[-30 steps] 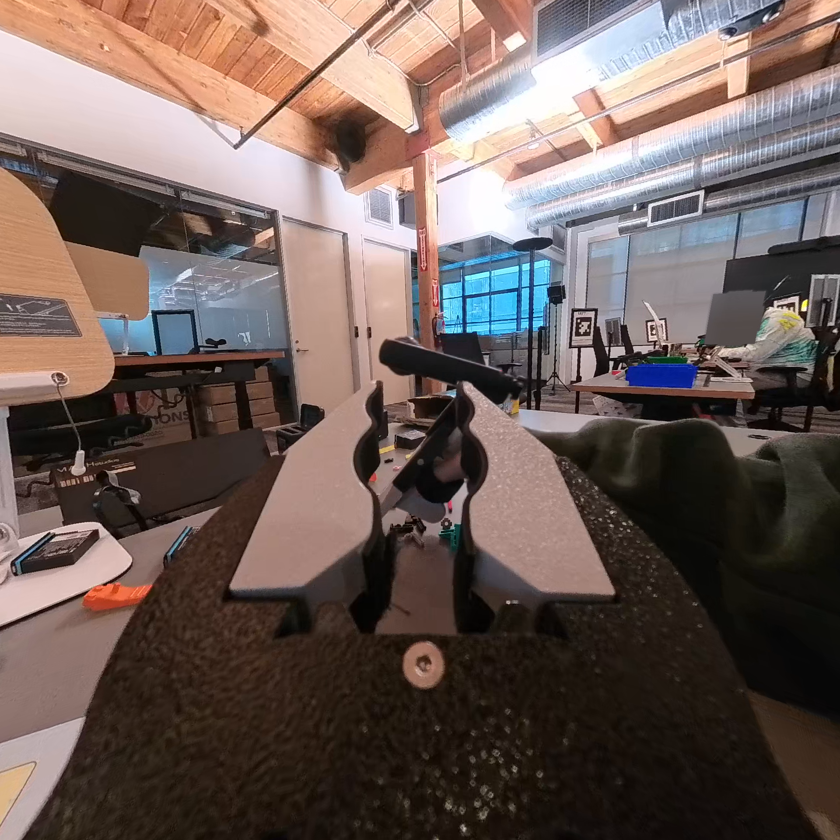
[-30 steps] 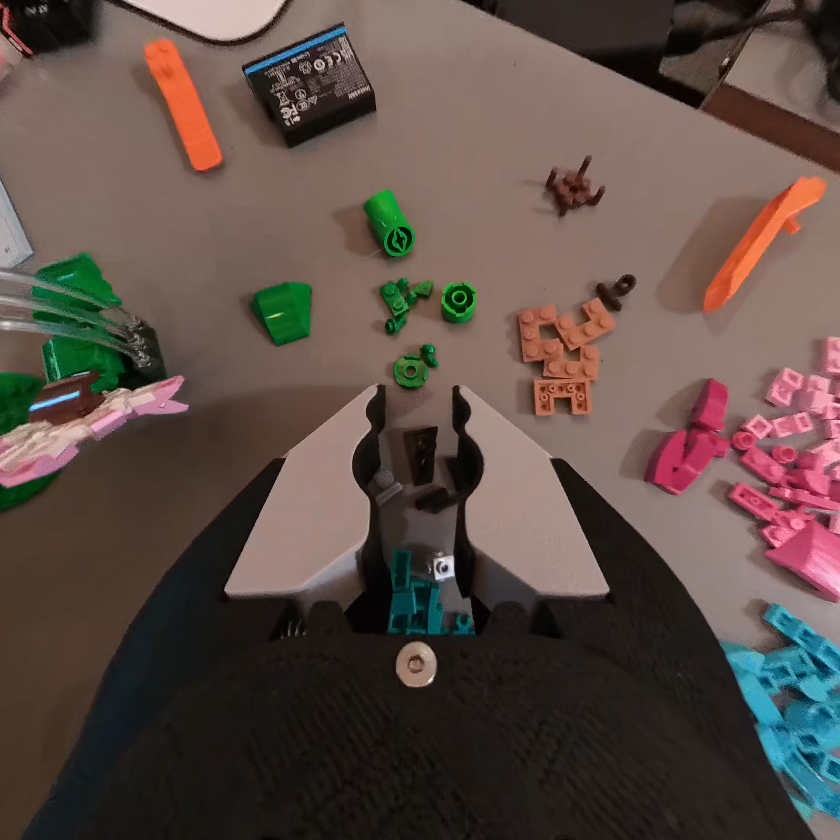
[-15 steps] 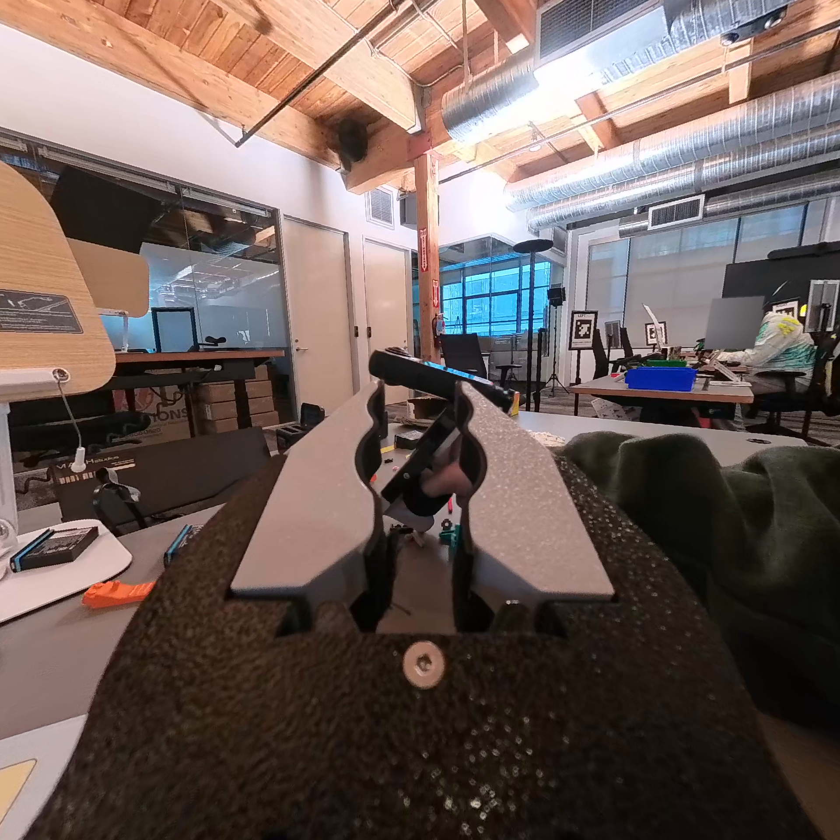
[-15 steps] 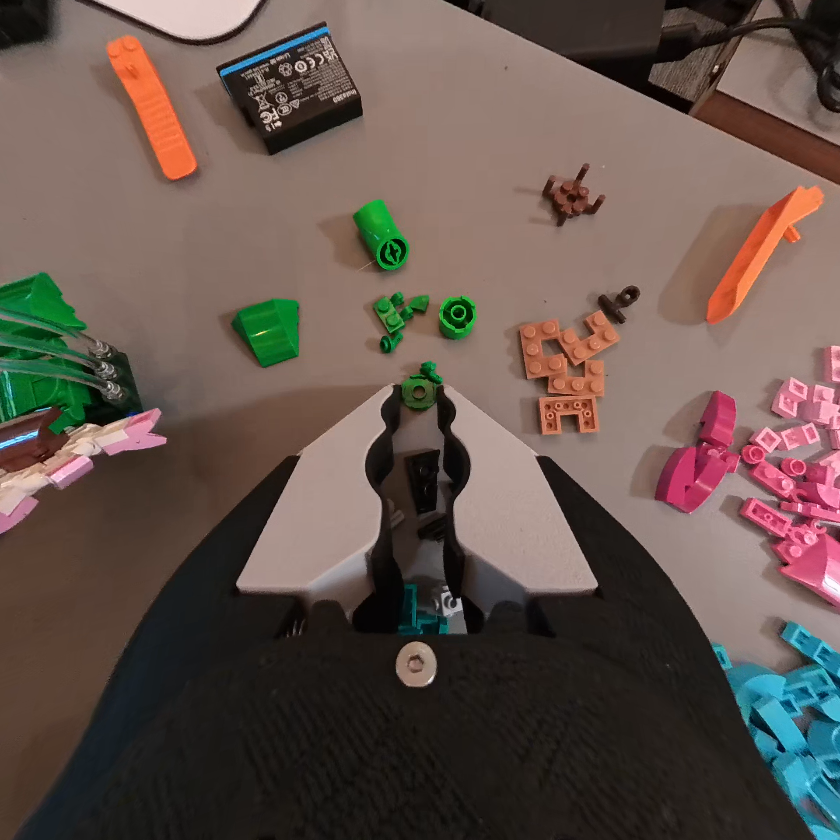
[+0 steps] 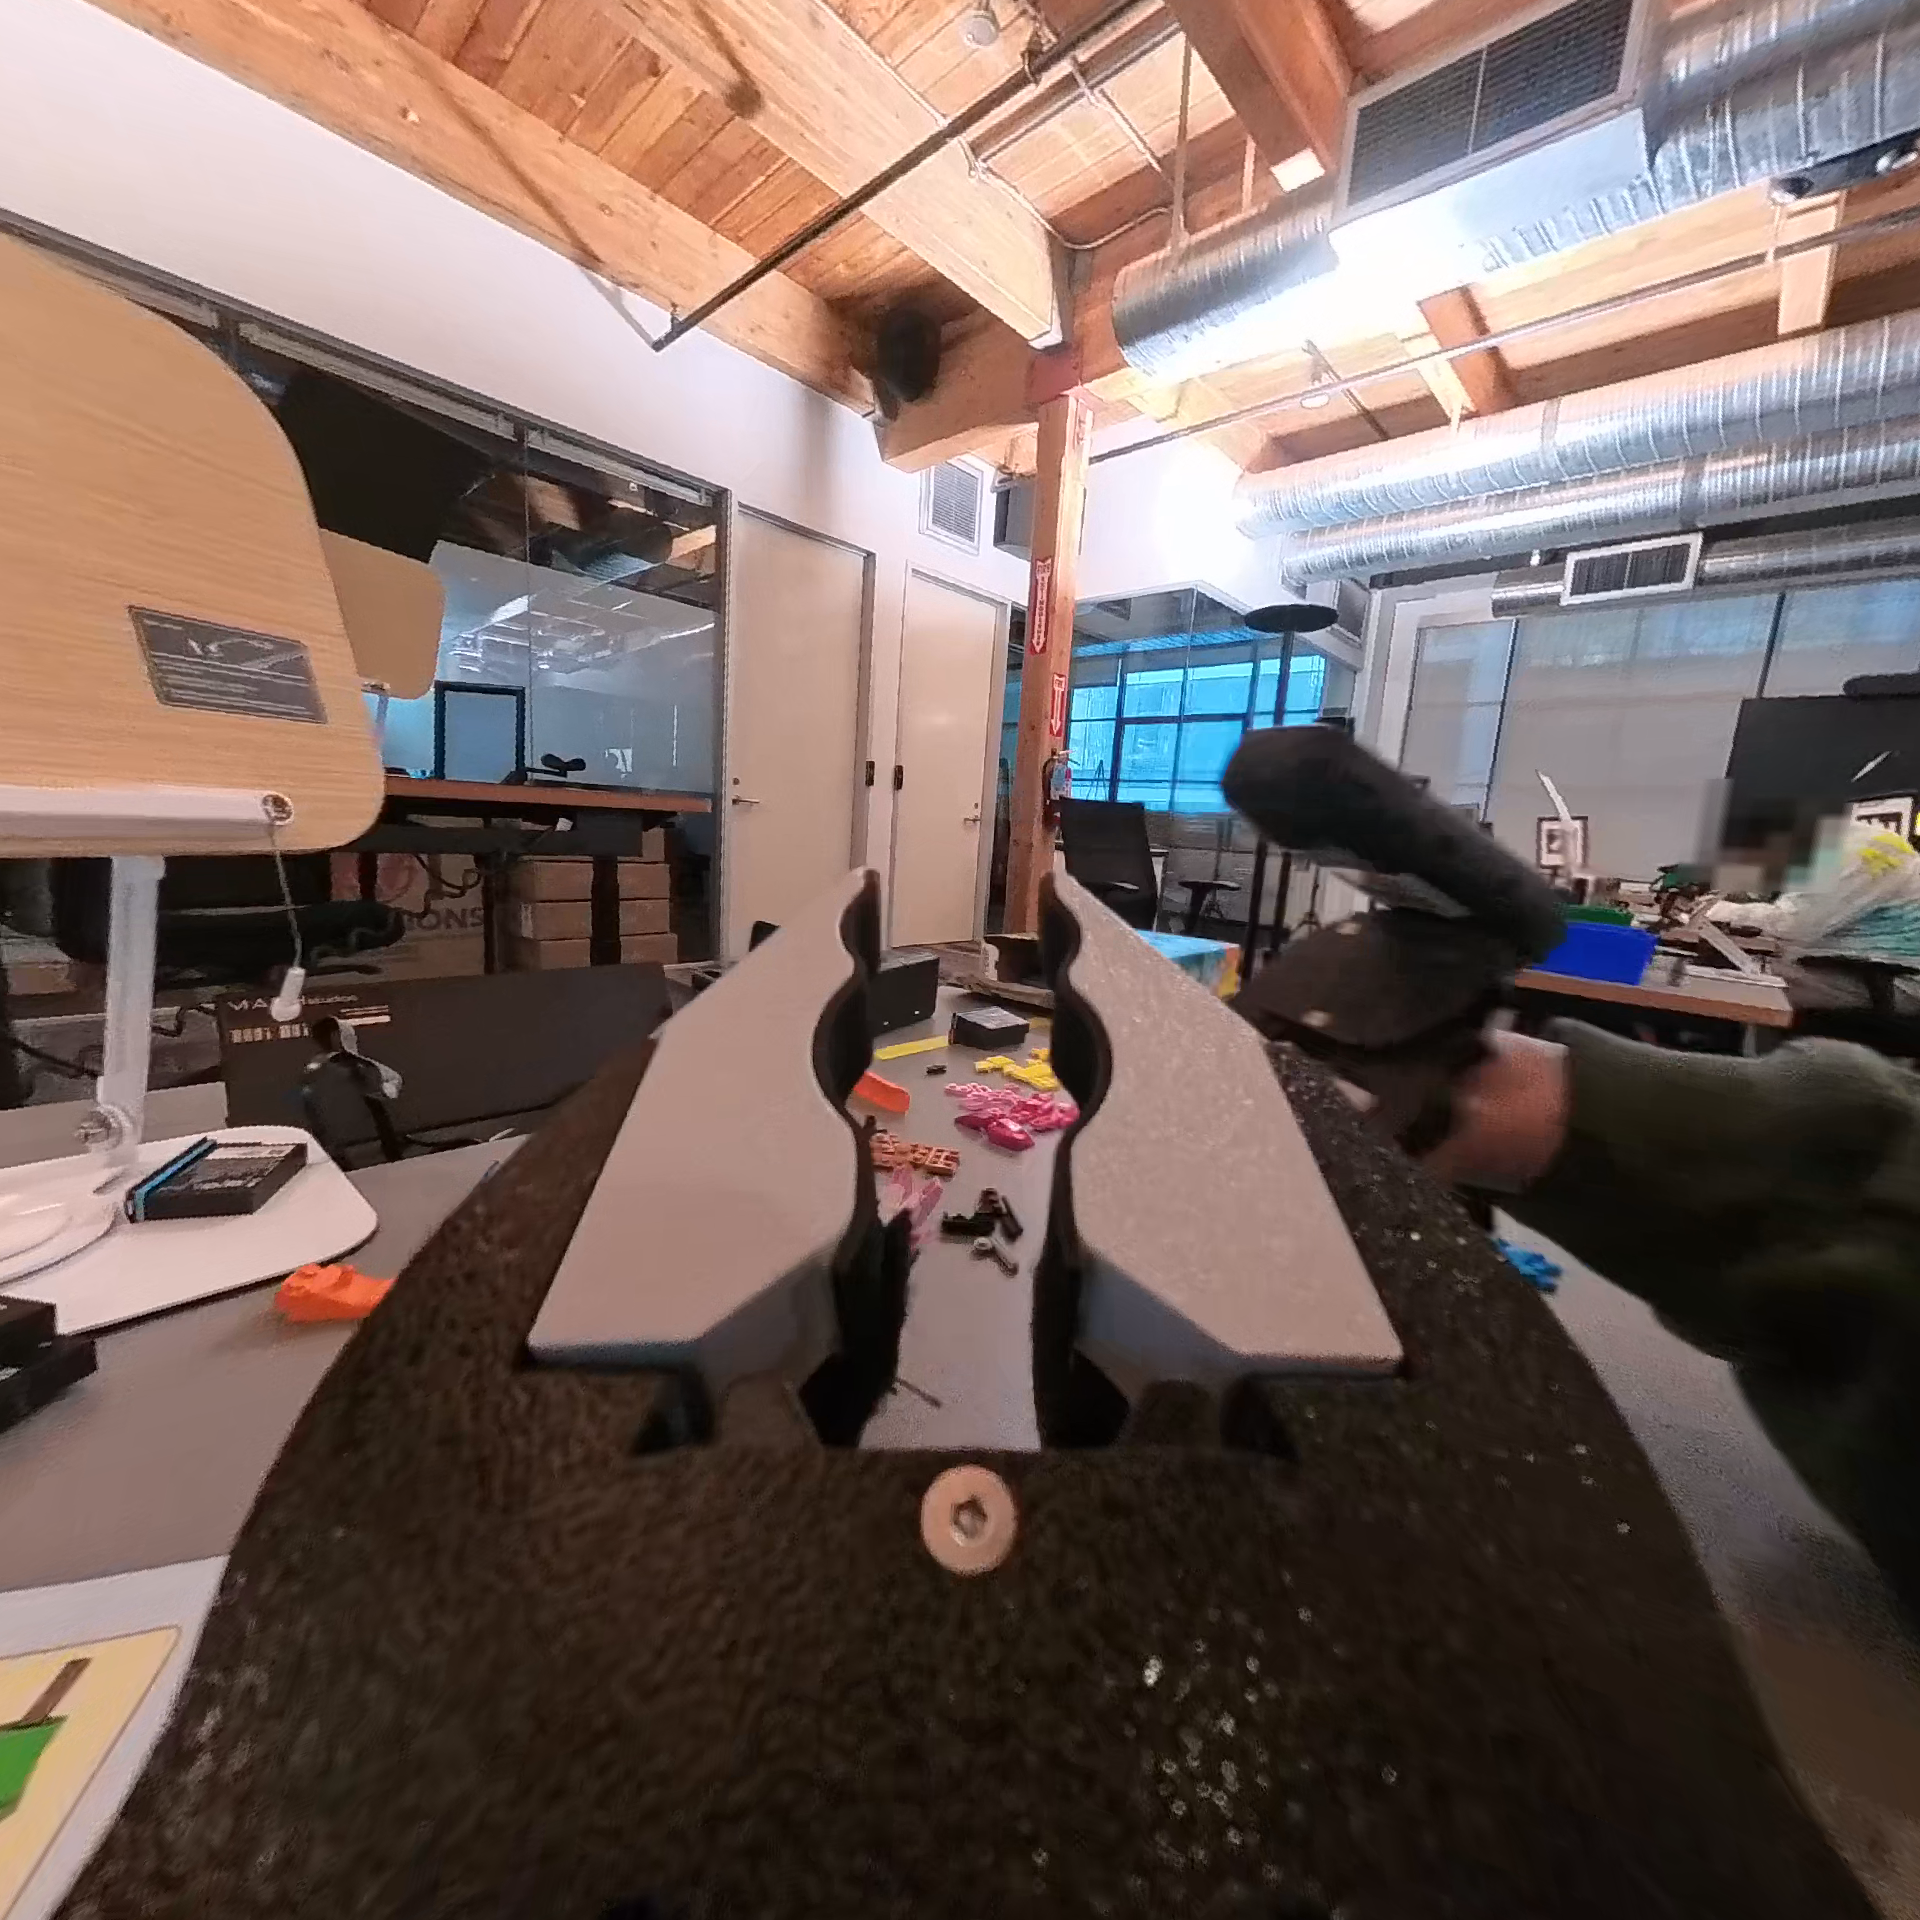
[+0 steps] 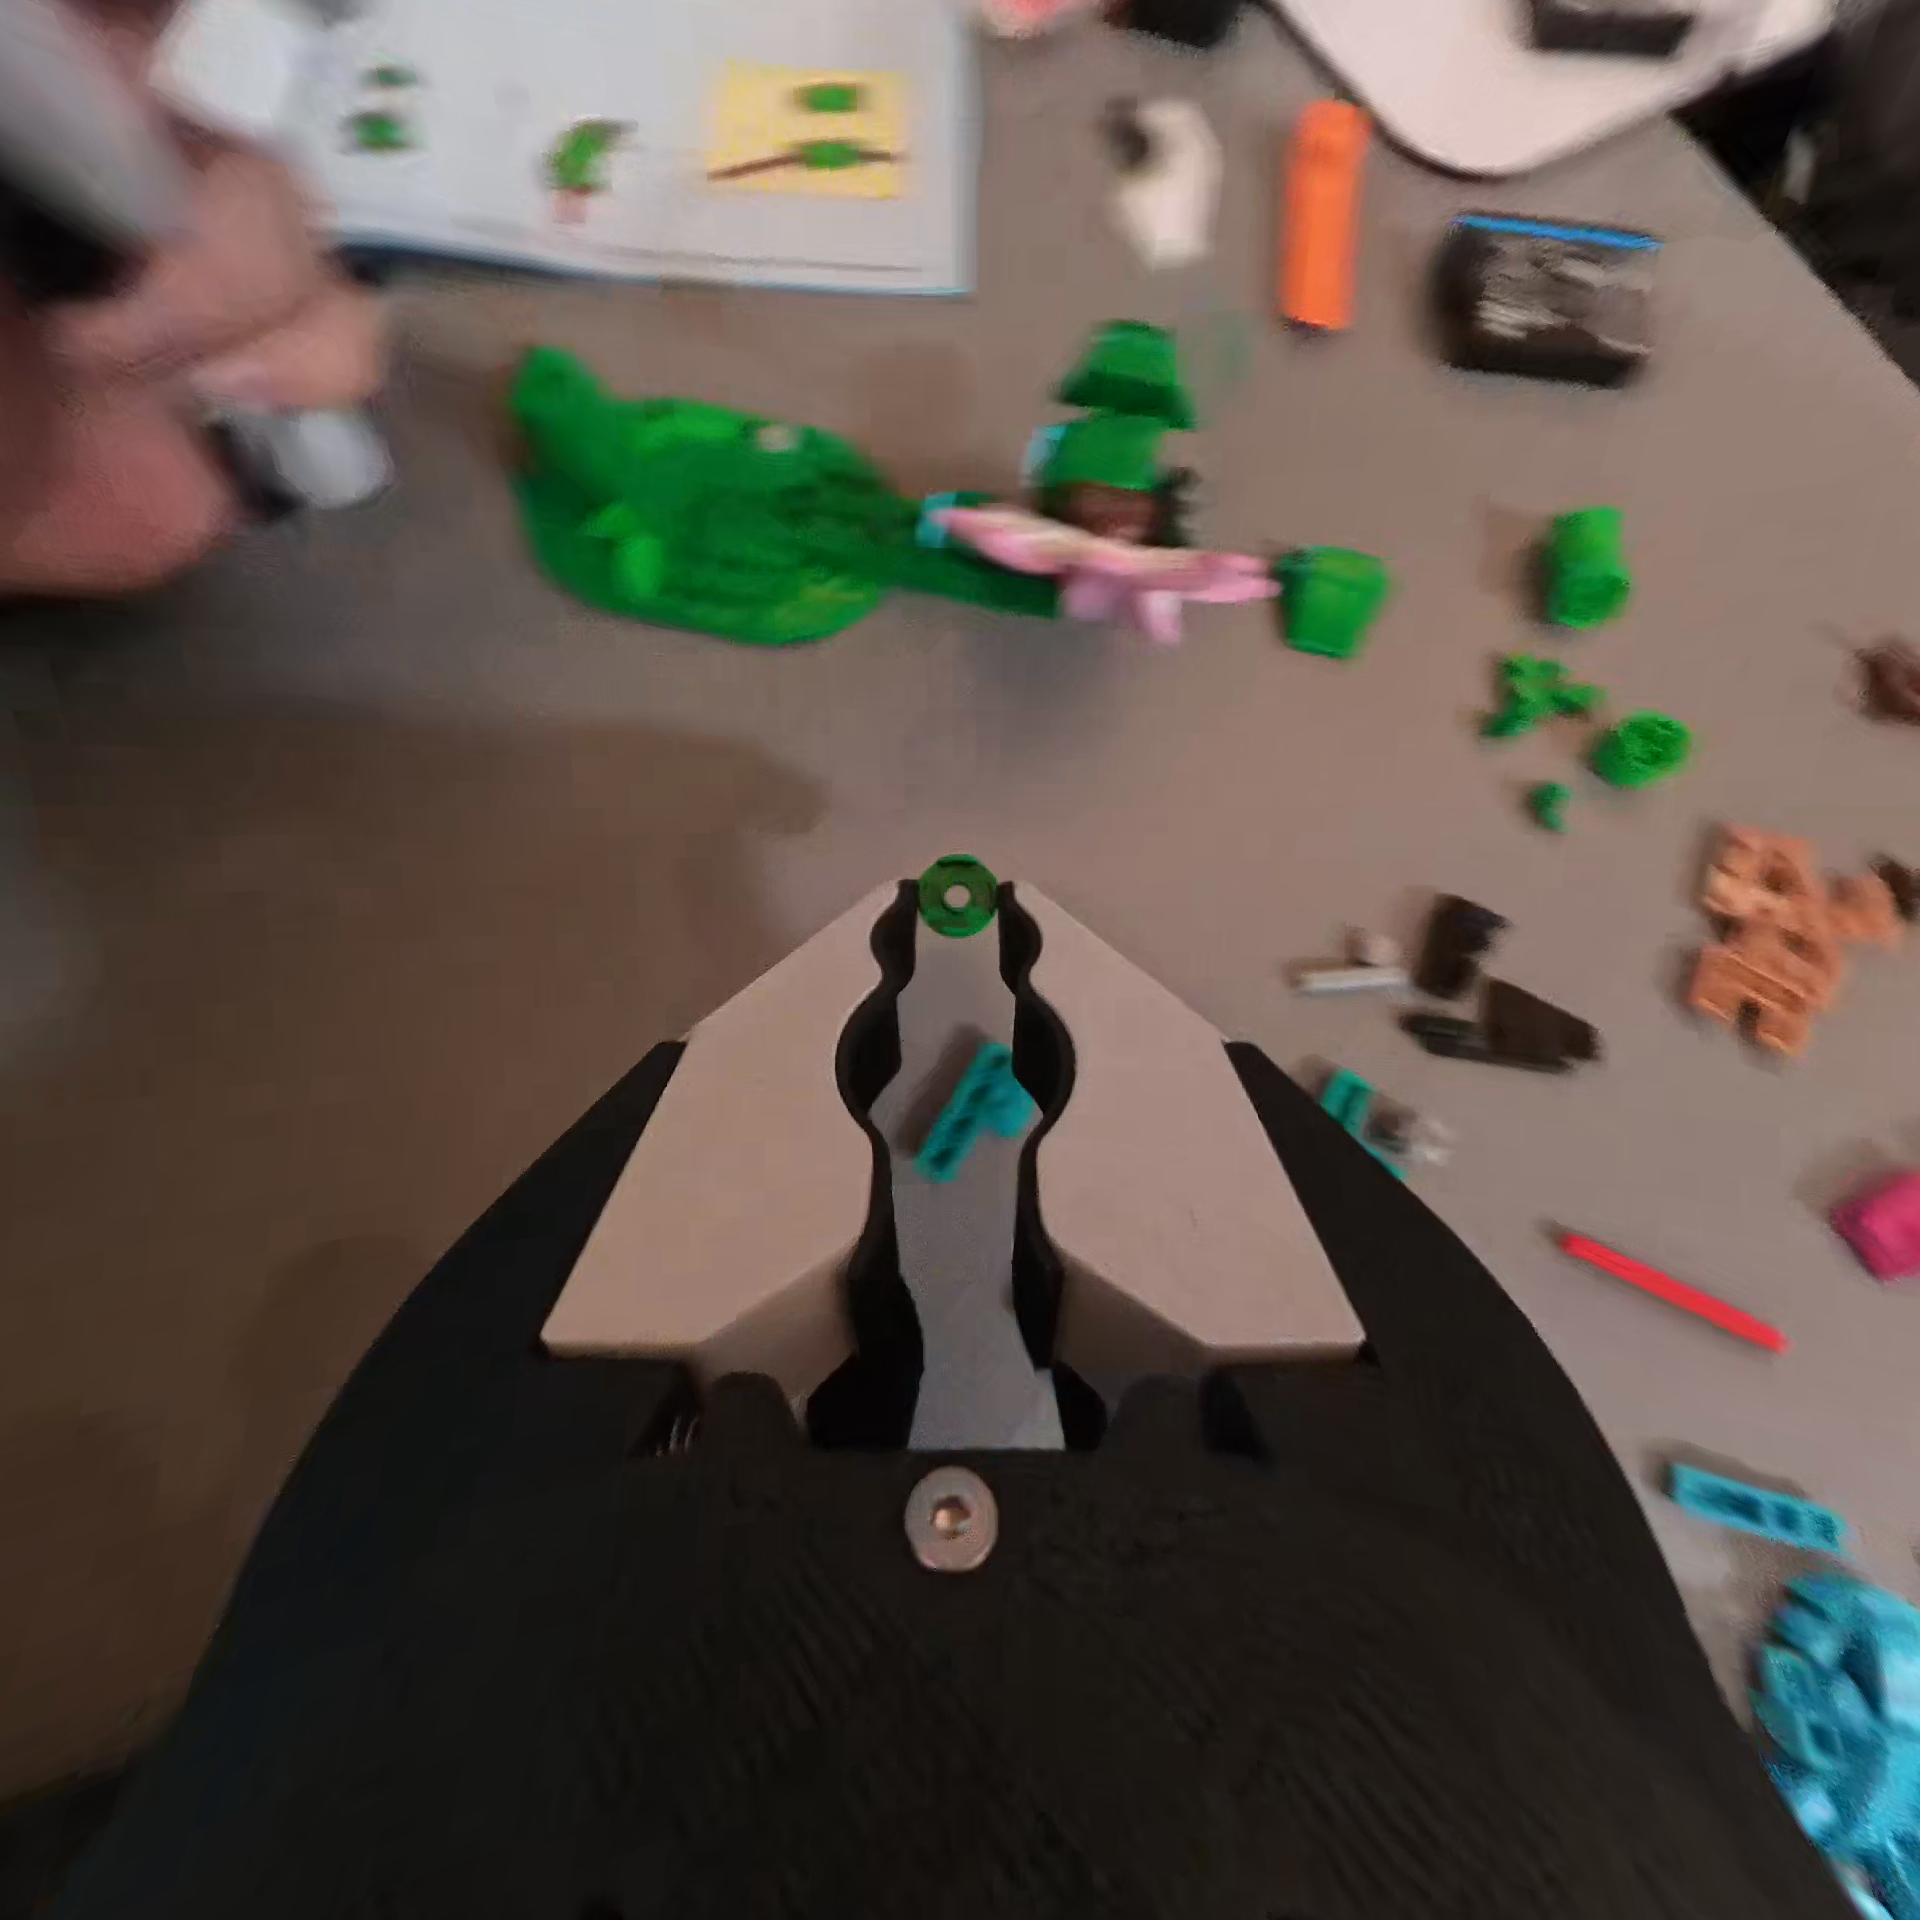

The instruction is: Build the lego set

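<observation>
My right gripper [image 6: 957, 902] is shut on a small green round plate [image 6: 957, 896], pinched at the fingertips above the grey table [image 6: 416, 935]. A partly built green lego model with a pink flower [image 6: 727, 520] lies ahead of it, blurred. My left gripper [image 5: 956, 894] is open and empty, held level above the table. In the left wrist view, the right gripper [image 5: 1382, 935] is at the right, held by a hand in a green sleeve [image 5: 1714, 1174].
An instruction booklet [image 6: 644, 135] lies beyond the model, with a blurred hand [image 6: 104, 364] at the left. Loose green [image 6: 1642, 748], tan [image 6: 1766, 956], black [image 6: 1475, 987], teal [image 6: 971, 1112] and cyan [image 6: 1849, 1714] pieces lie to the right. An orange separator [image 6: 1322, 213] and a black battery [image 6: 1543, 301] lie farther back. Spacing between my two grippers at the tips: around 15 cm.
My right gripper closed on the green round plate, lifted it and swung left towards the green model. In the left wrist view, the right gripper moved from the centre to the right.
</observation>
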`<state>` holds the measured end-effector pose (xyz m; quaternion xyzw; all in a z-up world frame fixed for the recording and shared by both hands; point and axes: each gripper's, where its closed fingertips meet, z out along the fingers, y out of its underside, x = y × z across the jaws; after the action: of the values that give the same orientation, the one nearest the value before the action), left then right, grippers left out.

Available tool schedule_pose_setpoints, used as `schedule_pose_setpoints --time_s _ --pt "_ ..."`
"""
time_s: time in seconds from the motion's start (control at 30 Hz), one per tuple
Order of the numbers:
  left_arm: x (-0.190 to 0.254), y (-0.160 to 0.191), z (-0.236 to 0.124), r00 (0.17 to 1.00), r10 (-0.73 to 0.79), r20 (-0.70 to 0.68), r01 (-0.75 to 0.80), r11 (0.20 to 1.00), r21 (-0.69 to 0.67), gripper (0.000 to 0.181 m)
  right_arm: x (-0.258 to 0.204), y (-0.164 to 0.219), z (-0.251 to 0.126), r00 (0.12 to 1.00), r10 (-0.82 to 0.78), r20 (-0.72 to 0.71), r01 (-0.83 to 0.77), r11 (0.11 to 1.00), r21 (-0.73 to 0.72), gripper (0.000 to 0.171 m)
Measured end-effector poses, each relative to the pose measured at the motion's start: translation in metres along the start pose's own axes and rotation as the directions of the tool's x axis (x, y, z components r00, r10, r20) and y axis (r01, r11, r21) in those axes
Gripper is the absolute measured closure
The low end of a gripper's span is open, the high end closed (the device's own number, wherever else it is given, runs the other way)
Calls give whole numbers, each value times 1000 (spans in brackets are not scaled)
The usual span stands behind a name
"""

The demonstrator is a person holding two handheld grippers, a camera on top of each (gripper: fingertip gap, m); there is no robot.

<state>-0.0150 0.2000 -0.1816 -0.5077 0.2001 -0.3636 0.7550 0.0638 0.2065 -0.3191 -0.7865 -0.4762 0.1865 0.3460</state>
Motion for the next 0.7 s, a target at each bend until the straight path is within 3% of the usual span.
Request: schedule_pose_setpoints --time_s 0.17,0.27,0.7 --pt "-3 -19 -8 999 23 24 -25 995 101 156 -75 0 -1 977 -126 172 120 992 44 157" --pt "-1 -18 -8 999 42 21 -43 994 97 157 -101 -2 5 960 -203 193 196 979 55 157" --pt "-15 -18 -10 998 -22 56 16 995 99 156 -116 12 29 954 -224 200 237 971 -43 153"
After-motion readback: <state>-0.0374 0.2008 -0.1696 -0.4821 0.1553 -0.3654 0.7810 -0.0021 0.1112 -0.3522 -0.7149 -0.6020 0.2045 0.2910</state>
